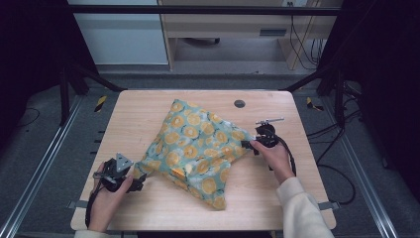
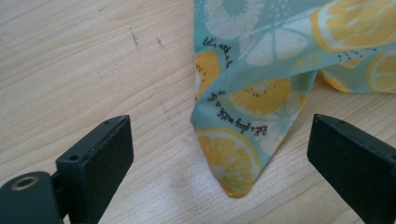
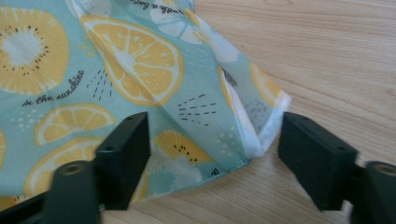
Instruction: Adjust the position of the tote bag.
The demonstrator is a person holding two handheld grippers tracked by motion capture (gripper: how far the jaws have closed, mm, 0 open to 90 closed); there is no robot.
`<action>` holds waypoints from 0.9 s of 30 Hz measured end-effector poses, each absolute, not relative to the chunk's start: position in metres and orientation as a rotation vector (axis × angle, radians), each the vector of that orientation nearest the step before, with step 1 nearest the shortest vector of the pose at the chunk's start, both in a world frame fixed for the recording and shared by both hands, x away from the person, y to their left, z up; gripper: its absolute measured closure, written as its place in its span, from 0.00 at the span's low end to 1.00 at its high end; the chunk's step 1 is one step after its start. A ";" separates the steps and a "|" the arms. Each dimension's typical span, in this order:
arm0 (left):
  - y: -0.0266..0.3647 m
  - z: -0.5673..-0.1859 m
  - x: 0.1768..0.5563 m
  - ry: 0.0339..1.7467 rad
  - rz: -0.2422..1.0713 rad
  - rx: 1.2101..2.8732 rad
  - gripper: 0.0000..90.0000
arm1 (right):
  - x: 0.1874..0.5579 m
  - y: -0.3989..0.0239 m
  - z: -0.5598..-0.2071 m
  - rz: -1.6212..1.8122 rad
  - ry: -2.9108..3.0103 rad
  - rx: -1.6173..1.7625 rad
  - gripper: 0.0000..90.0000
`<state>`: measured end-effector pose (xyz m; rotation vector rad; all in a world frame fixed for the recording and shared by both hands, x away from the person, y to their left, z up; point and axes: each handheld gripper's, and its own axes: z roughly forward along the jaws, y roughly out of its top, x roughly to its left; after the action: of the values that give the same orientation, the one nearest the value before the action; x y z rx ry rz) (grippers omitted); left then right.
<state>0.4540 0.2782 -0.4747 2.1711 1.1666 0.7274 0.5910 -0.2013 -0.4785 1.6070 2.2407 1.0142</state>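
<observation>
A teal cloth [image 1: 195, 148] printed with yellow citrus slices lies rumpled across the middle of the wooden table [image 1: 148, 106]. My left gripper [image 1: 136, 179] sits at the cloth's near-left corner, open; in the left gripper view that pointed corner [image 2: 233, 163] lies flat on the wood between the two jaws, touching neither. My right gripper [image 1: 249, 145] is at the cloth's right corner, open; in the right gripper view the folded, white-edged corner [image 3: 243, 126] lies between the jaws, with the left jaw resting over the fabric.
A small dark round insert [image 1: 239, 103] is set in the table near its far edge. Black frame posts stand at the left and right of the table, and cables trail over the floor at the right. Bare wood surrounds the cloth on all sides.
</observation>
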 end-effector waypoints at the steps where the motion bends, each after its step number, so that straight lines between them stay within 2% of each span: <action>1: 0.278 -0.475 0.454 1.169 0.725 2.171 0.08 | 0.591 -0.201 -0.479 1.013 2.246 1.600 0.34; 5: 0.279 -0.475 0.454 1.169 0.722 2.172 0.08 | 0.590 -0.196 -0.481 1.021 2.264 1.579 0.48; 6: 0.279 -0.475 0.454 1.169 0.722 2.172 0.08 | 0.590 -0.196 -0.481 1.021 2.264 1.579 0.48; 7: 0.278 -0.475 0.454 1.168 0.722 2.172 0.08 | 0.590 -0.195 -0.480 1.028 2.266 1.566 0.53; 8: 0.278 -0.475 0.454 1.167 0.723 2.171 0.08 | 0.590 -0.193 -0.479 1.034 2.265 1.548 0.63; 9: 0.278 -0.475 0.454 1.166 0.723 2.172 0.08 | 0.590 -0.193 -0.479 1.034 2.265 1.548 0.63; 10: 0.278 -0.475 0.454 1.166 0.722 2.171 0.08 | 0.590 -0.191 -0.477 1.049 2.263 1.520 0.72; 11: 0.278 -0.475 0.454 1.166 0.722 2.171 0.08 | 0.590 -0.191 -0.477 1.049 2.263 1.520 0.72; 12: 0.278 -0.475 0.454 1.167 0.721 2.171 0.08 | 0.590 -0.189 -0.474 1.060 2.266 1.498 0.81; 15: 0.279 -0.475 0.454 1.168 0.715 2.166 0.08 | 0.590 -0.187 -0.468 1.086 2.255 1.464 0.91; 24: 0.282 -0.461 0.458 1.158 0.701 2.078 0.09 | 0.582 -0.180 -0.443 1.141 2.244 1.320 0.95; 27: 0.283 -0.442 0.469 1.153 0.689 2.020 0.10 | 0.577 -0.176 -0.435 1.165 2.260 1.261 0.95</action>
<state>0.4692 0.2832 -0.4423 2.0196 1.1526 0.6891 0.5773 -0.1763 -0.4350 1.2614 2.2602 1.1651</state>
